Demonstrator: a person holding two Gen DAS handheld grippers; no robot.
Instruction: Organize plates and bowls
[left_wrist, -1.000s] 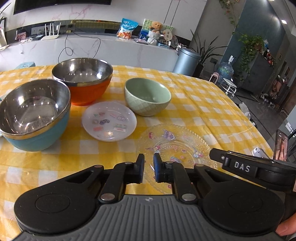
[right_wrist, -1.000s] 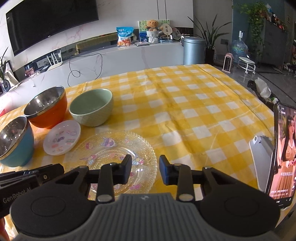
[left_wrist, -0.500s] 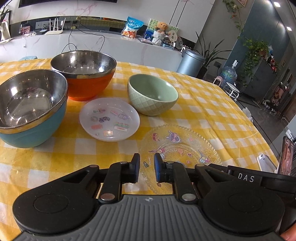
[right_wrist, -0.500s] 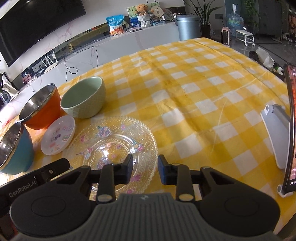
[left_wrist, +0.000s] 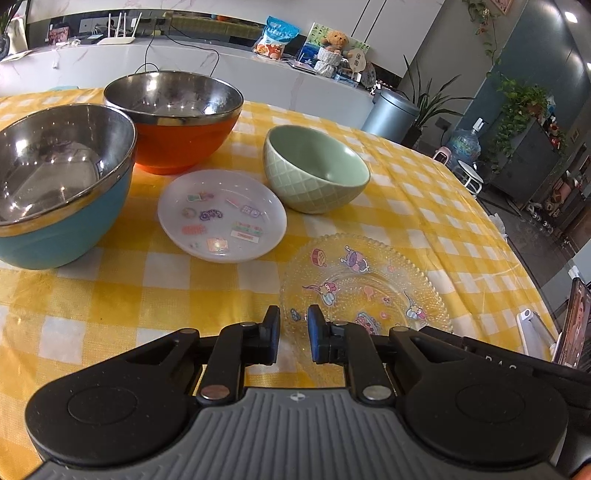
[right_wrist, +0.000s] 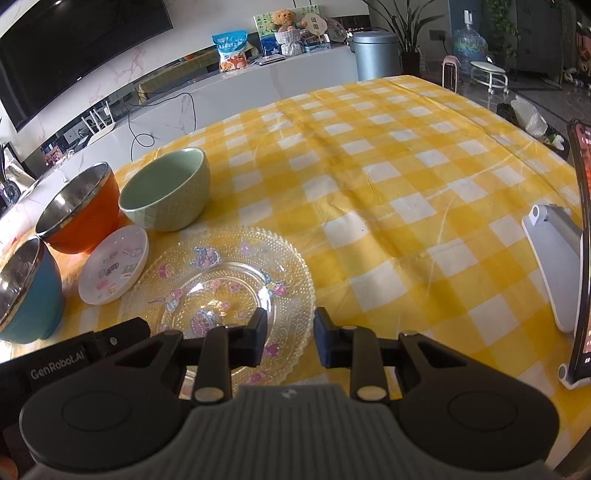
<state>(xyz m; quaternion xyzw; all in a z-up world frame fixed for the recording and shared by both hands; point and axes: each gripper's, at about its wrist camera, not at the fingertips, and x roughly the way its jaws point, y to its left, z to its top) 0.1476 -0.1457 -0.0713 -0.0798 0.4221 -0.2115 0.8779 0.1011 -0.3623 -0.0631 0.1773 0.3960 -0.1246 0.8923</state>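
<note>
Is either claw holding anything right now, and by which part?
Nothing is held. The left claw and right claw stand slightly open at the near rim of the clear plate, not gripping it.

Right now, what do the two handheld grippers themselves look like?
Both match: the left gripper and right gripper have black linkage arms with silver pivot pins, two round black discs, and a ribbed grey centre plate. Their fingertip pads look dark blue. The left's side reads "GenRobot.AI"; the right's side shows partial white letters.

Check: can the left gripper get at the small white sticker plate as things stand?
Probably yes. The left gripper is narrowly open and holds nothing; only bare cloth and the glass plate's left rim lie before the small white plate.
</note>
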